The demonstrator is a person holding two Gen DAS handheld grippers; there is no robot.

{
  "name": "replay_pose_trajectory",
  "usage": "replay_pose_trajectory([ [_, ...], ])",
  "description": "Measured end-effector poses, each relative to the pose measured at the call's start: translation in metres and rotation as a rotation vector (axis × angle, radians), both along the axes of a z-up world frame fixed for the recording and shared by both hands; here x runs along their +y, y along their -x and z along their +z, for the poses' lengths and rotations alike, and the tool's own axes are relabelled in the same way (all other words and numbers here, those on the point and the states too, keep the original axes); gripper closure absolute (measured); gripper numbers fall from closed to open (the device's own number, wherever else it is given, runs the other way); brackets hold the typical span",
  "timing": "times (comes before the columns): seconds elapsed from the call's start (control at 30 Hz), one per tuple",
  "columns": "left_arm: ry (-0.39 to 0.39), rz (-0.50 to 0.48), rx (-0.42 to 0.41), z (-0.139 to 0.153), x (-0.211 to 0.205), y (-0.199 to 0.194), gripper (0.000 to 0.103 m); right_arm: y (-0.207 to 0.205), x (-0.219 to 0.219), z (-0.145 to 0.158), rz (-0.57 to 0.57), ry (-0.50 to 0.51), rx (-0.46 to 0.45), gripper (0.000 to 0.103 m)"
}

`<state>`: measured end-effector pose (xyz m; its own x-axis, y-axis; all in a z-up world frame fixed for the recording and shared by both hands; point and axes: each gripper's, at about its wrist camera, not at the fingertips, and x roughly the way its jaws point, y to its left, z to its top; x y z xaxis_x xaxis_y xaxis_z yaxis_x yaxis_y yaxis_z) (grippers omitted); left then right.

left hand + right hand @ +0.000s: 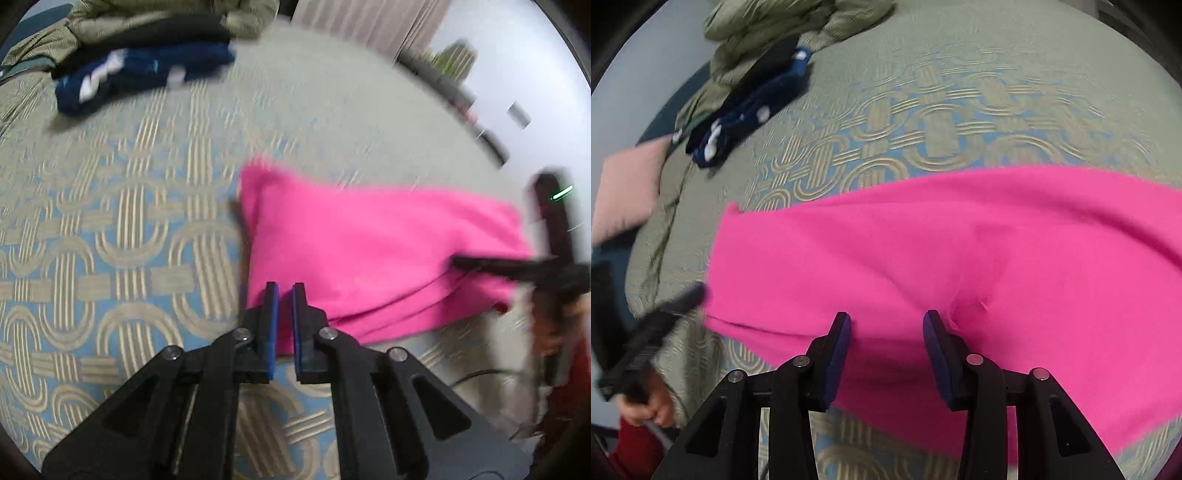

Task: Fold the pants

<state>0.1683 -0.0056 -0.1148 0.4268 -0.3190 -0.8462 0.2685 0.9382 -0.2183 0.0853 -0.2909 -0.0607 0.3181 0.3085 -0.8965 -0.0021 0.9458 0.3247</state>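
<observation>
Black left claw (pixel 284 295), nearest the lens, is hanging with its jaws pressed almost together and pinching nothing, just over the near left corner of the pink pants (pixel 369 254). One pair of pants is lying folded on the patterned bedspread (pixel 110 221), with much free cover to its left. Farther back, one dark blue garment (pixel 140 74) is lying beside a black one. Right claw (pixel 886 325) is standing spread over the pants' near edge, gripping nothing. No readable writing is showing.

A bed (pixel 960 122) with a blue-and-tan patterned cover stands beside a pale wall (pixel 517 55).
</observation>
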Motion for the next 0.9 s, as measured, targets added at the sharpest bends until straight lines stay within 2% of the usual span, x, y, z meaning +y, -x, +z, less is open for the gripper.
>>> replay_pose_trajectory([
  [0.13, -0.056, -0.016, -0.062, -0.002, -0.005, 0.014, 0.095, 0.012, -0.031, 0.015, -0.111, -0.06, -0.046, 0.061],
  [0.27, -0.071, -0.017, -0.048, -0.001, -0.002, 0.025, 0.095, 0.001, -0.056, -0.001, -0.208, -0.122, 0.029, 0.057],
  [0.33, -0.066, -0.011, -0.032, -0.003, 0.0, 0.026, 0.094, -0.002, -0.062, -0.012, -0.254, -0.21, 0.042, 0.045],
  [0.37, -0.063, -0.007, -0.028, -0.004, 0.001, 0.031, 0.094, -0.002, -0.066, -0.015, -0.276, -0.262, 0.035, 0.034],
  [0.4, -0.062, -0.004, -0.028, -0.004, 0.001, 0.033, 0.094, -0.005, -0.068, -0.016, -0.293, -0.305, 0.029, 0.029],
  [0.43, -0.066, -0.003, -0.025, -0.005, 0.0, 0.02, 0.094, -0.008, -0.068, -0.016, -0.301, -0.324, 0.024, 0.028],
  [0.47, -0.068, -0.002, -0.023, -0.005, 0.0, 0.024, 0.093, -0.013, -0.065, -0.016, -0.297, -0.329, 0.016, 0.028],
  [0.5, -0.068, -0.001, -0.02, -0.005, -0.001, 0.022, 0.092, -0.02, -0.059, -0.013, -0.281, -0.3, 0.013, 0.039],
  [0.53, -0.064, 0.001, -0.016, -0.004, -0.001, 0.022, 0.089, -0.024, -0.051, -0.01, -0.26, -0.26, 0.005, 0.063],
  [0.57, -0.062, 0.001, -0.014, -0.005, -0.003, 0.02, 0.087, -0.032, -0.037, -0.004, -0.19, -0.187, -0.006, 0.097],
  [0.6, -0.063, 0.001, -0.014, -0.004, -0.003, 0.02, 0.086, -0.033, -0.029, 0.001, -0.161, -0.142, -0.001, 0.1],
  [0.67, -0.069, 0.002, -0.012, -0.003, -0.004, 0.021, 0.086, -0.028, -0.019, 0.025, -0.158, -0.054, -0.101, 0.1],
  [0.7, -0.069, 0.005, -0.009, -0.001, -0.004, 0.021, 0.085, -0.023, -0.021, 0.039, -0.167, -0.045, -0.154, 0.1],
  [0.8, -0.044, 0.021, 0.0, 0.003, 0.0, 0.018, 0.076, -0.012, -0.041, 0.062, -0.216, -0.071, -0.226, 0.101],
  [0.9, -0.012, 0.035, -0.006, 0.009, 0.005, 0.016, 0.069, -0.009, -0.066, 0.058, -0.273, -0.006, -0.23, 0.1],
])
